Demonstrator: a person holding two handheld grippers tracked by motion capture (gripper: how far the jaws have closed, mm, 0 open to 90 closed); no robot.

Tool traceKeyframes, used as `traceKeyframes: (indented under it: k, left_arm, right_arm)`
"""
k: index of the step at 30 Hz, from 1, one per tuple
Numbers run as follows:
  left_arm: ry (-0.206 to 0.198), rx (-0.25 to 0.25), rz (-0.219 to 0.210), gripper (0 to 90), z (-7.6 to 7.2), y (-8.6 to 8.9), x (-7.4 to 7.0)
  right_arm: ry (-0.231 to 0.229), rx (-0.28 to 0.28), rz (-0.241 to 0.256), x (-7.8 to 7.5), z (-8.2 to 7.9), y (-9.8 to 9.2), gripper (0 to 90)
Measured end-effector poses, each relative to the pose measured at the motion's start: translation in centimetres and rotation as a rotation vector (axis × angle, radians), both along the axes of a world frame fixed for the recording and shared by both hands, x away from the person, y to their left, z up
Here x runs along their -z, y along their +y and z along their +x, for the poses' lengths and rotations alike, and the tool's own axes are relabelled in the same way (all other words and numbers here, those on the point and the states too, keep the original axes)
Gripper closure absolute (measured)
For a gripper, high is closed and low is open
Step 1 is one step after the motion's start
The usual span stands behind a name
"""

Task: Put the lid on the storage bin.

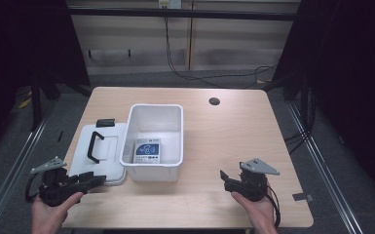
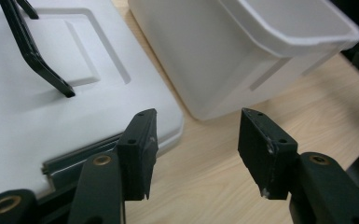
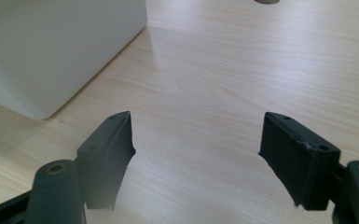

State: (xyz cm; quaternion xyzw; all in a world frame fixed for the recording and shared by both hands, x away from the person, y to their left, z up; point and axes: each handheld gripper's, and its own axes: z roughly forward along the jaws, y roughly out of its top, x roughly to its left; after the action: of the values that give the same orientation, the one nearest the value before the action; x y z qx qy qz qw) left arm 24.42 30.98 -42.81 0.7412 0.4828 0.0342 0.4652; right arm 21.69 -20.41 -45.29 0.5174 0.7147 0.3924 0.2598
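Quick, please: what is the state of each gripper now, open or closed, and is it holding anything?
Left gripper: open, holding nothing, at the corner of the white lid.
Right gripper: open, holding nothing, over the bare table.

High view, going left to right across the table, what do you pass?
Left hand-held gripper → white lid with black handle → white bin → right hand-held gripper.

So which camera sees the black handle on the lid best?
The high view: the whole black handle shows, lying on the white lid. The left gripper view catches just part of it. The right gripper view looks at the box wall instead.
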Motion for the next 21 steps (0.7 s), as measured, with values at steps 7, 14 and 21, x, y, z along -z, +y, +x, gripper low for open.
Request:
traceKeyframes:
  k: [7, 14, 21]
  left_arm:
    - [0.022, -0.032, -0.051, 55.6, -0.1, 0.5, -0.4]
    - [0.056, -0.046, 0.037, 51.9, 0.7, 0.7, -1.2]
    - [0.084, -0.049, 0.073, 47.8, 1.6, 1.0, -2.0]
  right_arm:
    - [0.018, -0.021, 0.013, -0.2, -0.5, 0.3, 25.8]
    - [0.031, -0.046, 0.012, -0.5, -0.8, 0.8, 25.8]
    - [0.033, -0.061, 0.015, -0.6, -1.0, 0.8, 25.9]
